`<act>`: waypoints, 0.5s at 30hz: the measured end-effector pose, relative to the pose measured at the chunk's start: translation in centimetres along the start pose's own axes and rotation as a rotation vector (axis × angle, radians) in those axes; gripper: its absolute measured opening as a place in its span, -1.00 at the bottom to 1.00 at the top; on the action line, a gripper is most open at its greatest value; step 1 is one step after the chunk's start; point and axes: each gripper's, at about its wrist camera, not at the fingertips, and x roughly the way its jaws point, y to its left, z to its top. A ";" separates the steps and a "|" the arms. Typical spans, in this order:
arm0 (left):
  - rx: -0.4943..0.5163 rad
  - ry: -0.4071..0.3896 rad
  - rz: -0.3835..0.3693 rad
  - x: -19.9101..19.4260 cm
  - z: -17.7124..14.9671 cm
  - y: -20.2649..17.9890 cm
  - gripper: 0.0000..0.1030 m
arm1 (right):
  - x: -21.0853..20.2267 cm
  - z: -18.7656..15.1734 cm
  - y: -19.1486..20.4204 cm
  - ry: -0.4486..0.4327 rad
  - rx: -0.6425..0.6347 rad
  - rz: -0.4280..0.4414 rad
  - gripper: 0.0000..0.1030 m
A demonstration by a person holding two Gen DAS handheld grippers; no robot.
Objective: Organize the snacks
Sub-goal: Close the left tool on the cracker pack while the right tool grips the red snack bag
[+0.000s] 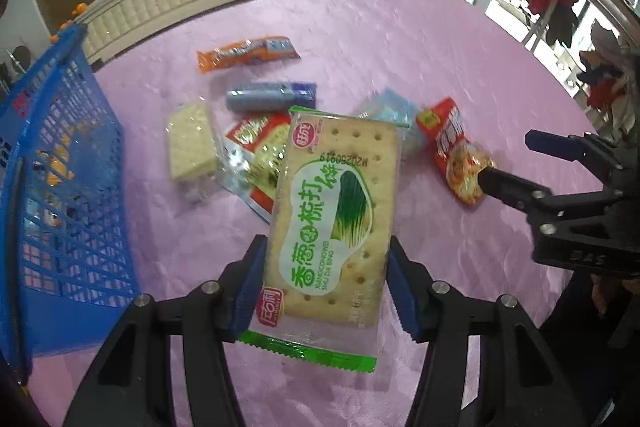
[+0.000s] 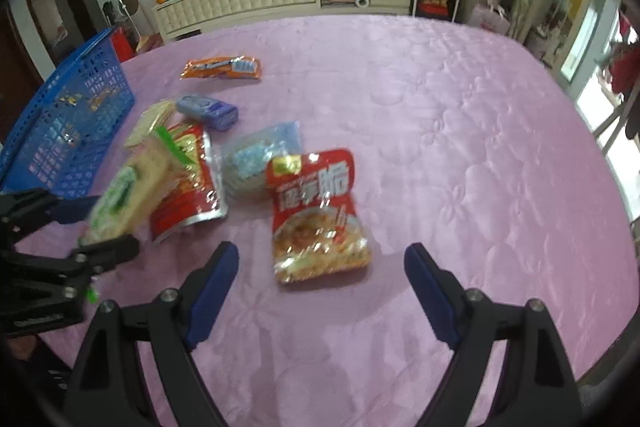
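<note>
The left claw (image 1: pixel 326 281) is gripping a flat soda cracker packet (image 1: pixel 332 211) by its long sides, holding it lifted over the pink quilted table (image 1: pixel 440 67); the packet is showing a pale, dotted cracker through clear film, green serrated ends, and a green-and-white label with a scallion picture. The right claw (image 2: pixel 320 291) is hanging released, its blue-padded fingers (image 2: pixel 212 287) spread wide just short of a red noodle-snack bag (image 2: pixel 316 215) lying on the cloth. Beyond the held packet, a wafer pack (image 1: pixel 190 143), a red-and-gold pouch (image 1: pixel 256 147), a purple-blue tube pack (image 1: pixel 272 95), a pale blue packet (image 1: pixel 388 111) and an orange wrapper (image 1: pixel 248 53) are lying scattered. A blue mesh basket (image 1: pixel 60 163) is standing at the left edge, some items dimly showing through its wall
</note>
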 end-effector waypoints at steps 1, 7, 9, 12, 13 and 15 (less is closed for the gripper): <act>-0.009 0.000 0.003 0.2 0.4 0.2 0.06 | 0.3 0.3 -0.1 0.001 -0.008 0.002 0.70; -0.076 0.010 -0.016 1.7 2.2 1.0 0.06 | 2.9 1.6 -0.4 0.046 -0.004 0.021 0.70; -0.077 0.019 -0.021 2.3 2.5 1.0 0.06 | 3.4 1.8 -0.2 0.051 -0.020 0.021 0.70; -0.073 0.025 -0.028 2.4 2.5 1.0 0.06 | 4.1 2.0 0.2 0.054 -0.043 0.019 0.70; -0.073 0.027 -0.027 2.7 2.6 1.0 0.06 | 4.5 2.0 0.2 0.058 -0.047 0.019 0.70; -0.073 0.027 -0.029 2.7 2.7 1.1 0.06 | 5.0 2.0 0.1 0.068 -0.048 0.020 0.70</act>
